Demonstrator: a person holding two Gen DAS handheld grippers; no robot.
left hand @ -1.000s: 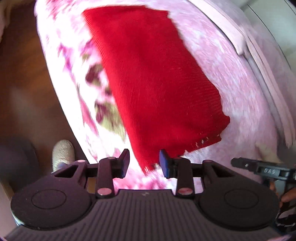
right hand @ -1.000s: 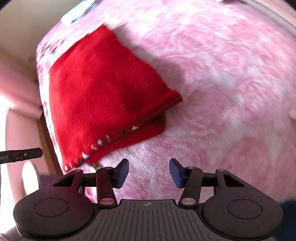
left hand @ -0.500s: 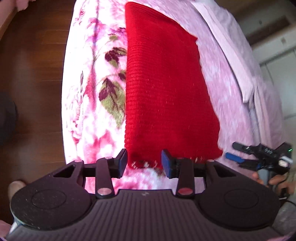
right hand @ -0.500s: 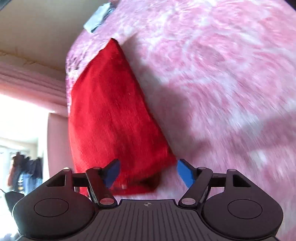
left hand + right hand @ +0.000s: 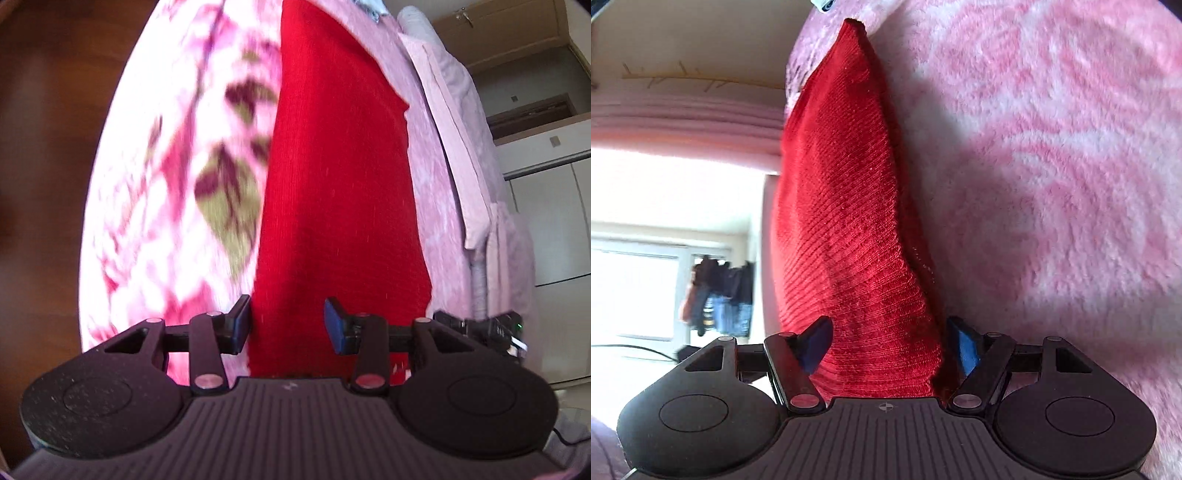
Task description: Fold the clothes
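A folded red knit garment (image 5: 340, 177) lies lengthwise on a pink flowered blanket (image 5: 177, 177). My left gripper (image 5: 288, 325) is open, its blue-padded fingers straddling the near left corner of the garment's end edge. In the right wrist view the same red garment (image 5: 849, 229) runs away from me over fluffy pink blanket (image 5: 1052, 166). My right gripper (image 5: 890, 345) is open wide with the garment's near right corner between its fingers. Neither grips the cloth. The right gripper's tip shows at the left view's right edge (image 5: 480, 326).
A pale pink pillow and folded bedding (image 5: 454, 122) lie along the bed's far right side. Wooden floor (image 5: 48, 147) is to the left of the bed. White cupboards (image 5: 546, 206) stand beyond. A bright window with hanging clothes (image 5: 716, 295) shows at left.
Both grippers have dropped low and moved forward onto the garment's near end. The cloth corners now sit between the open fingers. The right gripper has opened wider.
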